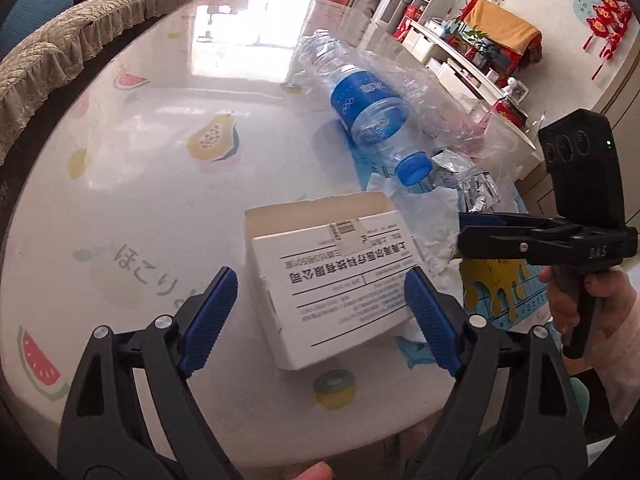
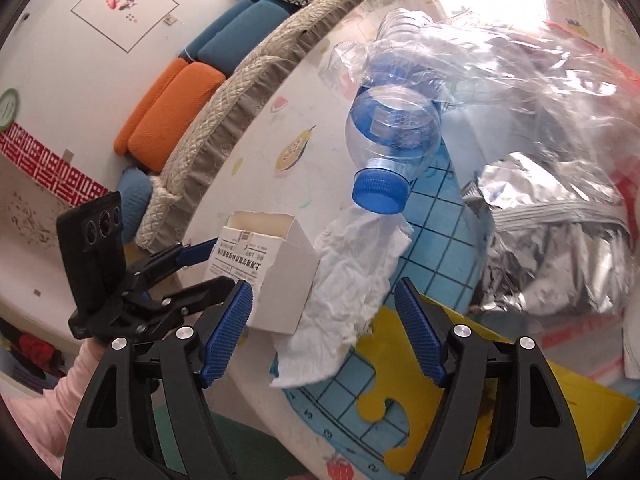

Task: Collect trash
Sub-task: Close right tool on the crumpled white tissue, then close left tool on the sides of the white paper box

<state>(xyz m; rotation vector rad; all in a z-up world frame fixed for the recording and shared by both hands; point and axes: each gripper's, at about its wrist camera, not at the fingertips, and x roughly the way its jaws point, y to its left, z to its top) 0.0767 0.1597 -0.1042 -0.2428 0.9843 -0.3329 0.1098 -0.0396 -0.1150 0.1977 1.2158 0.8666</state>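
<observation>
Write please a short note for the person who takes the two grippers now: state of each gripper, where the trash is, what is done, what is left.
Left gripper: open, fingers either side of the white box, not closed on it.
Right gripper: open, holds nothing, pointed at the tissue.
Trash, all on the table: box at the near edge; tissue beside it; bottle behind, lying on a clear bag; foil wrapper to the right.
Done: nothing collected, as far as these views show.
Left: close on the box, then tissue, bottle, wrapper. No bin in view.
</observation>
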